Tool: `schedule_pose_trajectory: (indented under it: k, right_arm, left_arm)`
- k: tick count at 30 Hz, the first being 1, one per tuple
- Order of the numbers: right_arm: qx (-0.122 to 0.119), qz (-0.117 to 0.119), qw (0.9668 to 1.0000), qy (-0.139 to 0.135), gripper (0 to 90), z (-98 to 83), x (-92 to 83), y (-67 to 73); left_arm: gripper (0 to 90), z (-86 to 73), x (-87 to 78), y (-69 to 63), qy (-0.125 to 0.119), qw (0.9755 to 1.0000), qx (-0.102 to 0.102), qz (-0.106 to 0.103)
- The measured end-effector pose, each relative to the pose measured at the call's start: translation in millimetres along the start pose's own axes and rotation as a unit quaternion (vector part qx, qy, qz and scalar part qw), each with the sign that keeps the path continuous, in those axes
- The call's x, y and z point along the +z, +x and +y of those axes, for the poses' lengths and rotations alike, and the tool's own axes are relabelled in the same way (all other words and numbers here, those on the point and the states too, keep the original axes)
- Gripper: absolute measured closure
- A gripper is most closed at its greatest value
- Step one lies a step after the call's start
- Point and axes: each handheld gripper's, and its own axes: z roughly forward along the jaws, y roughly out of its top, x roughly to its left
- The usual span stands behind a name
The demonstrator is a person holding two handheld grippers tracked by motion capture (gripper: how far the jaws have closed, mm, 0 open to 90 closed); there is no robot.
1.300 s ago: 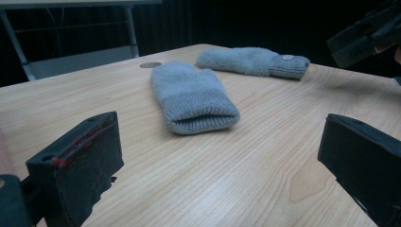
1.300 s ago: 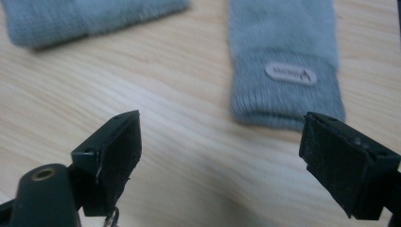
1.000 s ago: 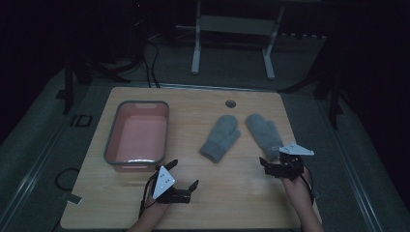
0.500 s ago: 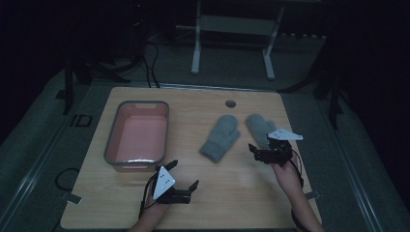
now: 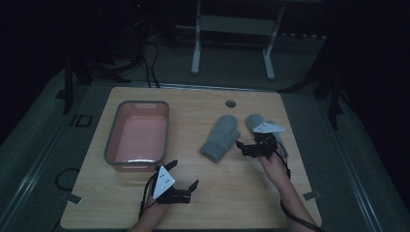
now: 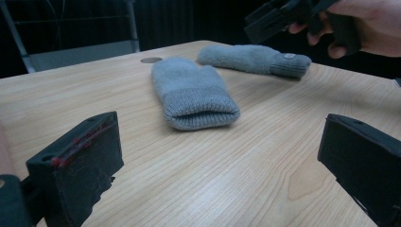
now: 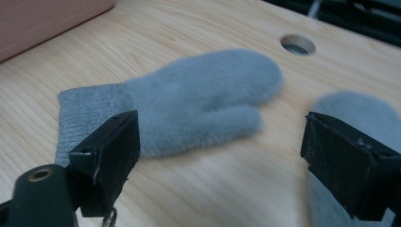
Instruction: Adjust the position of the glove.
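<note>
Two grey mittens lie side by side right of the table's middle. The left mitten [image 5: 220, 137] [image 6: 194, 92] [image 7: 189, 101] points its cuff toward the person. The right mitten [image 5: 255, 121] [image 6: 255, 59] [image 7: 359, 113] is partly covered by my right gripper [image 5: 242, 148] [image 7: 222, 151], which hovers open over its cuff end, jaws facing the left mitten, nothing held. My left gripper [image 5: 183, 175] [image 6: 222, 156] rests open near the front edge, empty, well short of the mittens. The right gripper [image 6: 272, 19] and its hand also appear in the left gripper view.
A pink tray with a grey rim [image 5: 112, 140] [image 7: 42, 19] stands at the table's left, just beyond the left gripper. A round hole [image 5: 230, 103] [image 7: 297, 45] sits near the far edge. Bare wood [image 5: 227, 193] lies between the two hands.
My right gripper has moved left and away from the person, from the table's right side to over the right mitten's cuff. The left gripper has stayed put.
</note>
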Motion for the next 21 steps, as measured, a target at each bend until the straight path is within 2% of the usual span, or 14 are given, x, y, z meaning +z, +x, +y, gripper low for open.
schedule_pose_trajectory:
  k: [2,4,8,10,11,13,14,15,16,20,21]
  right_arm:
    - [-0.016,-0.006,0.9998,-0.005,12.9,1.9,5.9,2.1]
    - [-0.022,-0.008,0.9997,-0.006,12.9,2.8,8.8,2.4]
    - [-0.011,0.002,0.9999,-0.003,12.9,7.5,21.0,1.5]
    - [-0.019,-0.001,0.9997,-0.017,13.0,9.3,26.4,1.1]
    - [-0.031,-0.006,0.9995,-0.008,13.1,12.3,32.5,1.8]
    - [-0.033,-0.006,0.9994,-0.008,13.2,13.6,35.2,2.2]
    - [-0.031,0.002,0.9995,0.003,13.3,15.7,42.6,1.4]
    - [-0.031,0.002,0.9995,0.003,13.3,15.7,42.6,1.4]
    - [-0.022,0.014,0.9995,0.015,13.8,16.9,51.2,-1.2]
    - [-0.012,0.020,0.9996,0.015,14.5,18.6,60.9,-2.2]
    - [-0.011,0.036,0.9991,0.017,14.1,18.7,63.2,-2.3]
  left_arm:
    - [0.9,0.0,0.0,0.1,0.000,1.0000,0.000,0.000]
    - [0.9,0.0,0.1,0.0,0.000,1.0000,0.000,0.000]
    - [0.9,0.1,0.1,0.6,0.001,1.0000,-0.002,0.000]
    - [0.9,0.0,0.1,0.9,0.000,1.0000,-0.003,-0.002]
    - [0.9,0.0,0.0,0.9,0.000,1.0000,-0.003,-0.002]
    - [0.9,0.0,0.1,0.8,0.000,1.0000,-0.003,-0.002]
    - [0.9,0.0,0.1,0.9,0.000,1.0000,-0.003,-0.002]
    - [0.9,0.0,0.0,1.0,0.000,1.0000,-0.003,-0.002]
    - [0.9,0.1,0.1,1.2,0.000,1.0000,-0.005,-0.003]
    - [0.9,0.1,0.1,1.3,0.000,1.0000,-0.005,-0.003]
    - [0.9,0.1,0.1,1.3,0.000,1.0000,-0.005,-0.003]
